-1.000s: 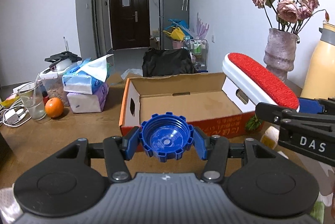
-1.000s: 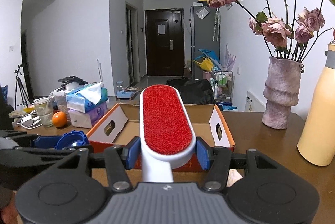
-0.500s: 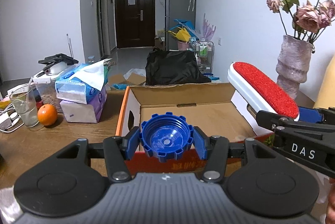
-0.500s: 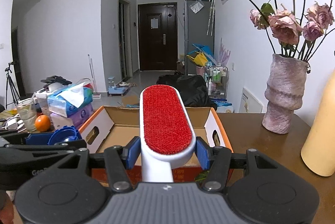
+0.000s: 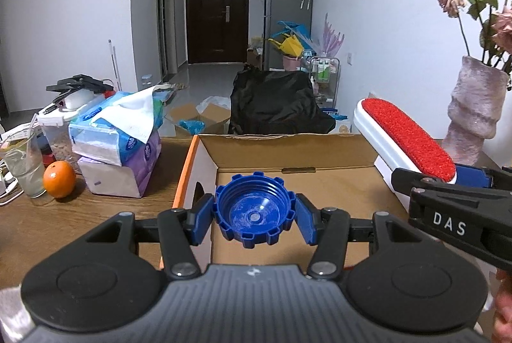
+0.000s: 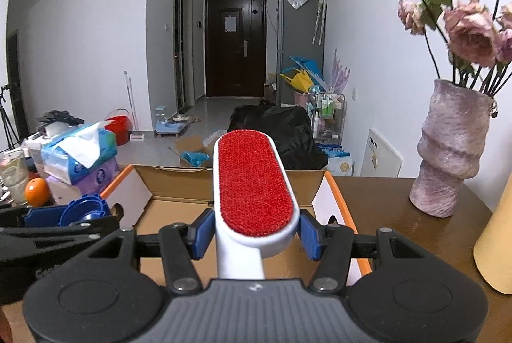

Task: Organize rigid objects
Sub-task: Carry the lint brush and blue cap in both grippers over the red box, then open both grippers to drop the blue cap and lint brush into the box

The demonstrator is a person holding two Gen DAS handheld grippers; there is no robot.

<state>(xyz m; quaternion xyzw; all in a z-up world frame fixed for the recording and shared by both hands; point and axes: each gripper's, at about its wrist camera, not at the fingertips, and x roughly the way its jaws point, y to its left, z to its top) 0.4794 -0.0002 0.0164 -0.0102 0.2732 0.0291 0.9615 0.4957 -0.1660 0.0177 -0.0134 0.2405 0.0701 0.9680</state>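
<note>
Blue cap [image 5: 253, 209], red-and-white brush [image 6: 254, 186]

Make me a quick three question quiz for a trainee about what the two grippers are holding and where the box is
1. True or false: the left gripper holds a blue cap over the cardboard box.
2. What does the right gripper hold? A) orange B) lint brush C) vase
3. Fill in: the orange sits beside a drinking ____.

Key
1. True; its open side faces the camera.
2. B; the red pad faces up.
3. Glass, left of the tissue packs.
</note>
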